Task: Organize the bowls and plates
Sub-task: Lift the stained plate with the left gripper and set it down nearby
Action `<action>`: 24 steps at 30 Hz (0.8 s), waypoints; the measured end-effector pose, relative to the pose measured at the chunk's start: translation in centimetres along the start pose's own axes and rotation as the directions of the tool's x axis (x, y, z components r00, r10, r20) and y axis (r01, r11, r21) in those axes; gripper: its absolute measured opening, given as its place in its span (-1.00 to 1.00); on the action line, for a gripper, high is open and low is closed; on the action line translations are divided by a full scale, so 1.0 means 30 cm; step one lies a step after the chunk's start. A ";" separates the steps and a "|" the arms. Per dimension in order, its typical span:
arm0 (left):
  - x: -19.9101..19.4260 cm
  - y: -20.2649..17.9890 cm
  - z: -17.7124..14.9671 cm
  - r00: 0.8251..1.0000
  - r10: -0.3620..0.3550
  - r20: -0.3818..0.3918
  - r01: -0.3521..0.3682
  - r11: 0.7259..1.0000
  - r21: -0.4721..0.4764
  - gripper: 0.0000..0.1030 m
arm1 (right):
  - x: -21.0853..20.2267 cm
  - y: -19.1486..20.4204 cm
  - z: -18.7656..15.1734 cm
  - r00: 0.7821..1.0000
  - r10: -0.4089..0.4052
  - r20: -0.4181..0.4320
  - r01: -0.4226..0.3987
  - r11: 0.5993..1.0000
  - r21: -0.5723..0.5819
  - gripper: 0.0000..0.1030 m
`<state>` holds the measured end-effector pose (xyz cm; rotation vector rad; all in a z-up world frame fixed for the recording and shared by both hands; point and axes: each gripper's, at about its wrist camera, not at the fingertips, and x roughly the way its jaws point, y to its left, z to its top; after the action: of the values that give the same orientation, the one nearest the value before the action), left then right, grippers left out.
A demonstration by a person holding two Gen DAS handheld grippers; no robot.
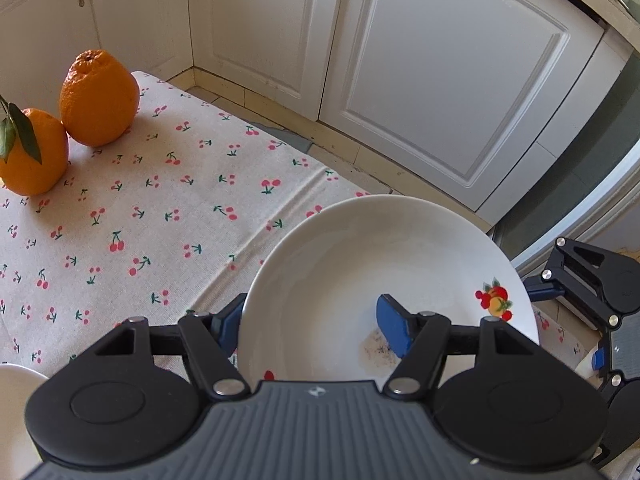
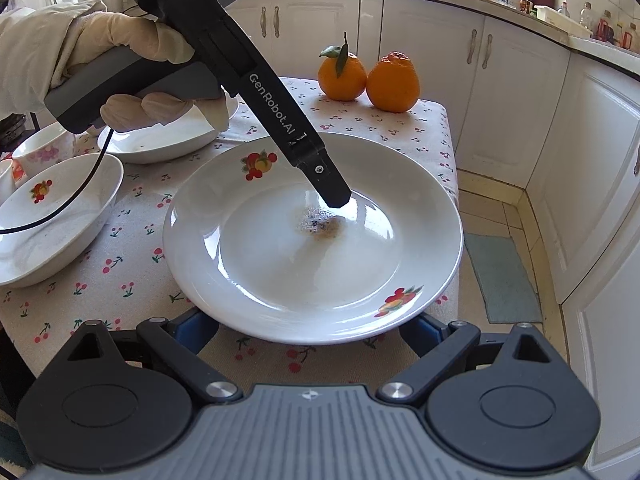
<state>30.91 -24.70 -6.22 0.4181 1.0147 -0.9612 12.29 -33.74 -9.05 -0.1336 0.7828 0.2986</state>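
A white plate (image 1: 360,264) with fruit prints and a brown stain in its middle sits on the cherry-print tablecloth (image 1: 160,220); it also shows in the right wrist view (image 2: 280,280). My left gripper (image 1: 316,330) straddles the plate's rim, one blue finger (image 1: 394,334) inside the plate and the other outside, jaws apart. My right gripper (image 2: 310,330) is open, its fingers low at the plate's near edge, partly hidden under the rim. The left gripper's finger (image 2: 332,192) touches the plate's middle in the right wrist view.
Two oranges (image 2: 368,76) stand at the table's far side. Two white bowls (image 2: 52,220) (image 2: 160,140) and a cup (image 2: 40,152) stand to the left. White cabinets (image 1: 420,80) and a tiled floor (image 2: 500,240) lie past the table's edge.
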 end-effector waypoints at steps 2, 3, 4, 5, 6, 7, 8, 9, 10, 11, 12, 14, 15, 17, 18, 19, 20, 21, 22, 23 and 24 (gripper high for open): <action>0.004 0.009 0.004 1.000 0.001 0.002 -0.001 1.000 -0.001 0.30 | 0.009 -0.002 0.004 1.000 -0.003 0.001 0.003 1.000 -0.002 0.91; 0.007 0.013 0.006 1.000 0.001 0.003 -0.001 1.000 -0.004 0.30 | 0.015 -0.006 0.008 1.000 -0.003 0.001 0.003 1.000 -0.002 0.91; 0.009 0.016 0.008 1.000 0.002 0.003 -0.002 1.000 -0.005 0.30 | 0.020 -0.009 0.012 1.000 -0.002 0.000 0.002 1.000 -0.001 0.91; 0.012 0.019 0.010 1.000 0.004 0.003 -0.004 1.000 -0.008 0.30 | 0.023 -0.010 0.013 1.000 0.000 0.000 0.000 1.000 0.002 0.91; 0.014 0.022 0.013 1.000 0.005 0.004 -0.005 1.000 -0.010 0.30 | 0.027 -0.014 0.014 1.000 0.001 -0.002 -0.001 1.000 0.006 0.91; 0.017 0.024 0.015 1.000 0.006 0.005 -0.006 1.000 -0.011 0.30 | 0.031 -0.015 0.016 1.000 0.001 -0.002 -0.001 1.000 0.008 0.91; 0.020 0.026 0.016 1.000 0.006 0.005 -0.006 1.000 -0.014 0.30 | 0.034 -0.020 0.018 1.000 0.001 -0.003 -0.001 1.000 0.011 0.91; 0.024 0.027 0.018 1.000 0.008 0.004 -0.008 1.000 -0.015 0.30 | 0.037 -0.021 0.020 1.000 -0.001 -0.005 0.001 1.000 0.014 0.91; 0.025 0.028 0.019 1.000 0.009 0.004 -0.009 1.000 -0.015 0.30 | 0.040 -0.022 0.022 1.000 -0.002 -0.006 0.002 1.000 0.015 0.91; 0.028 0.029 0.020 1.000 0.011 0.004 -0.011 1.000 -0.016 0.30 | 0.041 -0.022 0.023 1.000 -0.003 -0.006 0.003 1.000 0.017 0.91; 0.030 0.030 0.021 1.000 0.011 0.004 -0.011 1.000 -0.015 0.30 | 0.043 -0.024 0.025 1.000 -0.003 -0.006 0.003 1.000 0.020 0.91; 0.037 0.035 0.024 1.000 0.010 0.000 -0.010 1.000 -0.020 0.30 | 0.047 -0.025 0.027 1.000 -0.004 -0.007 0.005 1.000 0.024 0.91; 0.038 0.036 0.025 1.000 0.009 0.002 -0.009 1.000 -0.022 0.30 | 0.047 -0.027 0.028 1.000 -0.004 -0.007 0.004 1.000 0.027 0.91; 0.041 0.039 0.029 1.000 0.008 0.004 -0.008 1.000 -0.022 0.30 | 0.048 -0.028 0.030 1.000 -0.007 -0.009 0.007 1.000 0.029 0.91; 0.042 0.041 0.030 1.000 0.008 0.007 -0.008 1.000 -0.023 0.30 | 0.048 -0.029 0.031 1.000 -0.009 -0.011 0.009 1.000 0.030 0.91; 0.043 0.042 0.032 1.000 0.009 0.008 -0.008 1.000 -0.023 0.30 | 0.049 -0.028 0.032 1.000 -0.011 -0.013 0.011 0.999 0.032 0.91; 0.044 0.043 0.033 1.000 0.010 0.009 -0.010 1.000 -0.024 0.30 | 0.050 -0.028 0.033 1.000 -0.013 -0.013 0.014 0.999 0.033 0.91; 0.044 0.043 0.034 1.000 0.011 0.010 -0.011 1.000 -0.025 0.30 | 0.050 -0.028 0.033 1.000 -0.015 -0.013 0.016 0.999 0.034 0.91; 0.045 0.043 0.035 1.000 0.012 0.012 -0.012 1.000 -0.025 0.30 | 0.049 -0.028 0.033 1.000 -0.017 -0.012 0.017 0.999 0.034 0.91; 0.045 0.043 0.035 1.000 0.013 0.013 -0.013 1.000 -0.023 0.30 | 0.047 -0.027 0.032 1.000 -0.017 -0.012 0.018 0.999 0.036 0.91; 0.045 0.043 0.034 1.000 0.014 0.015 -0.014 1.000 -0.023 0.30 | 0.047 -0.026 0.030 1.000 -0.018 -0.011 0.019 0.999 0.038 0.91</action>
<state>32.78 -25.36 -7.04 0.3978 1.0074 -0.9383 14.10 -33.98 -9.40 -0.1067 0.7975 0.2657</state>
